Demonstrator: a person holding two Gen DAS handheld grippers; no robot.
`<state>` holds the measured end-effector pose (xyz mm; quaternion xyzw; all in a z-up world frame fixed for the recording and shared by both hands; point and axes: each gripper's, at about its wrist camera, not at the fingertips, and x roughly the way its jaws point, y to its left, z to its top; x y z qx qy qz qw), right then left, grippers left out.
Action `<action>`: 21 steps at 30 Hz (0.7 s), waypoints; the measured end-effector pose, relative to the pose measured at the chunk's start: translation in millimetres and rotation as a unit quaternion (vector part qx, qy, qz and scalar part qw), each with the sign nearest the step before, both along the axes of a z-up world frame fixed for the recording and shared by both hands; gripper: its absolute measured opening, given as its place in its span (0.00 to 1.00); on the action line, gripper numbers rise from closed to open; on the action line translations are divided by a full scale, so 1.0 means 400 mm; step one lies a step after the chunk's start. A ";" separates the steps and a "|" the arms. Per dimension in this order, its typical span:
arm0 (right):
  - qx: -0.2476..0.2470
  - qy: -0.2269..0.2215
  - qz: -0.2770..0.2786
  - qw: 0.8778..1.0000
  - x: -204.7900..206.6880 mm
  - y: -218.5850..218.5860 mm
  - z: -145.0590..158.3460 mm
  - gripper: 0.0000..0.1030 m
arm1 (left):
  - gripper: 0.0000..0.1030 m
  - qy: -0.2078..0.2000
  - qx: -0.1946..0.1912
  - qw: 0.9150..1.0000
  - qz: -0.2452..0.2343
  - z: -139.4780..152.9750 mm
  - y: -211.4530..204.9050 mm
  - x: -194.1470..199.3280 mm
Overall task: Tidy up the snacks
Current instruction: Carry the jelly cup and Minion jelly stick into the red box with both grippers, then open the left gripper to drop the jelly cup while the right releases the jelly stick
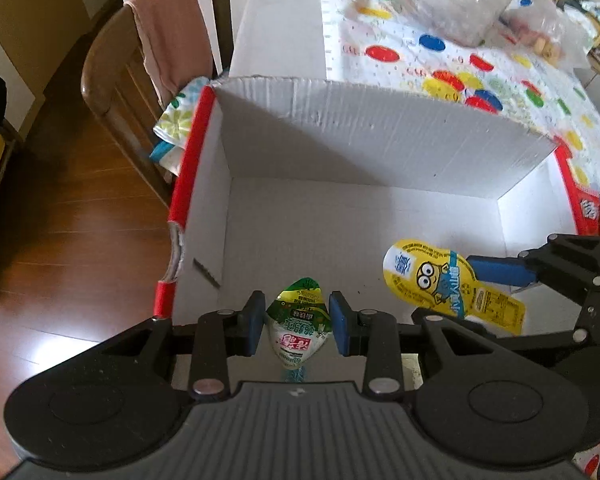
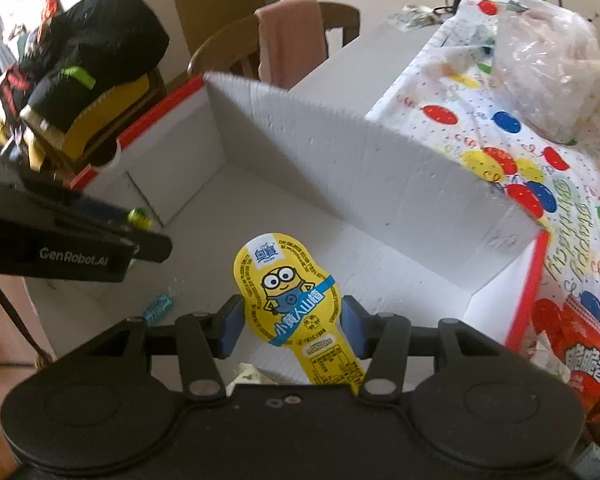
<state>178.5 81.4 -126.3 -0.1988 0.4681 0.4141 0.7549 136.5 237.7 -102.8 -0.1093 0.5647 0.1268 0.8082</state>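
Observation:
A white cardboard box (image 1: 340,132) with red edges stands open on the table; it also shows in the right wrist view (image 2: 380,168). My left gripper (image 1: 298,320) is shut on a green and white snack packet (image 1: 300,320), held above the box's near side. My right gripper (image 2: 292,320) is shut on a yellow Minion snack pack (image 2: 288,292), held over the box floor. In the left wrist view the Minion pack (image 1: 440,284) hangs at the right, with the right gripper's blue fingers (image 1: 500,272) behind it. The left gripper (image 2: 136,220) shows at the left of the right wrist view.
A balloon-print tablecloth (image 1: 440,72) covers the table behind the box, with clear plastic bags (image 1: 460,0) on it. A red snack bag (image 2: 580,360) lies right of the box. A wooden chair (image 1: 140,80) with a pink cloth stands left, over wooden floor. A small blue wrapper (image 2: 158,308) lies in the box.

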 end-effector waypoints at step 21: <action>-0.043 0.039 -0.008 0.998 -0.001 0.007 -0.055 0.49 | 0.34 0.070 0.005 0.997 -0.037 -0.097 -0.043 0.033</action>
